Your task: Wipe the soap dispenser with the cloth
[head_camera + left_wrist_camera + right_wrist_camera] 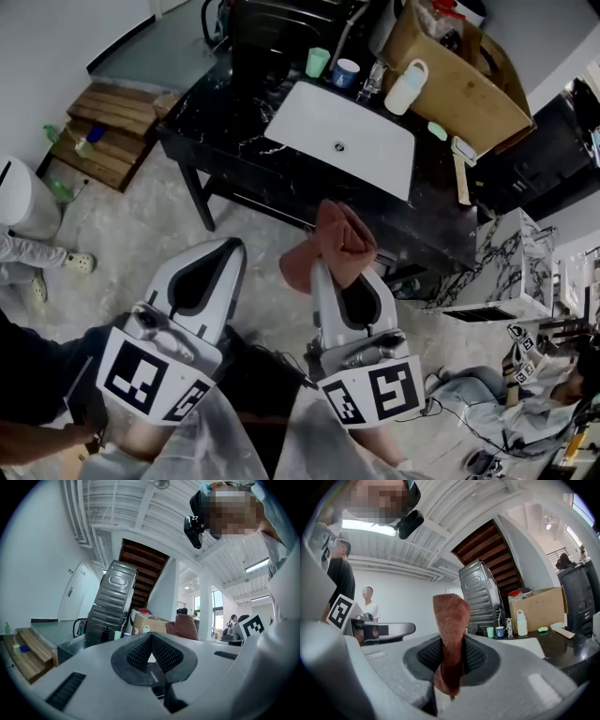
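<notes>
- Two tools are held on the near side of the one white sink (339, 139), short of the black worktop (225, 141) it is set in.
- Left tool (232, 246) — jaws together, nothing between them.
- Right tool (450, 646) — clamped on the one rust-brown cloth (451, 613), which stands up out of the jaws.
- One white soap dispenser (406, 86) stands behind the sink's far right corner, against one cardboard box (464, 89).
- Two cups stand behind the sink's far edge: a green cup (318, 62) and a blue-and-white cup (346, 72).

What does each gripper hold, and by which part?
Right gripper: the cloth, pinched near its lower end. Left gripper: shut, holding nothing.
</notes>
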The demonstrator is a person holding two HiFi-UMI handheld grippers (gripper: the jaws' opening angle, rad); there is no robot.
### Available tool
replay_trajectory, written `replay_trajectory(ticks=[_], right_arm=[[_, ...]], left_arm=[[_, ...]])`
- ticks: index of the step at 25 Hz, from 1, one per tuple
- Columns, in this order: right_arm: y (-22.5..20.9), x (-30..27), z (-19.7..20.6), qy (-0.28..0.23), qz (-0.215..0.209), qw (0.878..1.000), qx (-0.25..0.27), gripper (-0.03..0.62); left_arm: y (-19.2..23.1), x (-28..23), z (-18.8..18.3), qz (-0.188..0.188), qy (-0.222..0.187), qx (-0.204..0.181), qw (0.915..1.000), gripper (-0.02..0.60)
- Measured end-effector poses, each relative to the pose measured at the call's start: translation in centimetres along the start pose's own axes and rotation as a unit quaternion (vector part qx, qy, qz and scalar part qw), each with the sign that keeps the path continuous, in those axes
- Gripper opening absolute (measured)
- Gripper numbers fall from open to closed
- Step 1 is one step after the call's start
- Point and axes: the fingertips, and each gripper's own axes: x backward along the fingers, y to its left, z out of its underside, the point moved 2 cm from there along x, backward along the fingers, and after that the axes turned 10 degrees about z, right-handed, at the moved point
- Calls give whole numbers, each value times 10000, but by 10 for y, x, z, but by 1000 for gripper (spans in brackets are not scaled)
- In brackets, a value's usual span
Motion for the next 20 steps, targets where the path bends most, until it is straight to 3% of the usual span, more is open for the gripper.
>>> replay_trajectory(ticks=[10, 20], right_arm=[[-7, -13, 4, 2, -29, 10000, -88, 77], [-2, -61, 11, 91, 110, 9999, -64, 77]], left_arm=[[9, -2, -2, -126, 23, -119, 9998, 3], [57, -21, 1, -7, 85, -44, 10000, 3]])
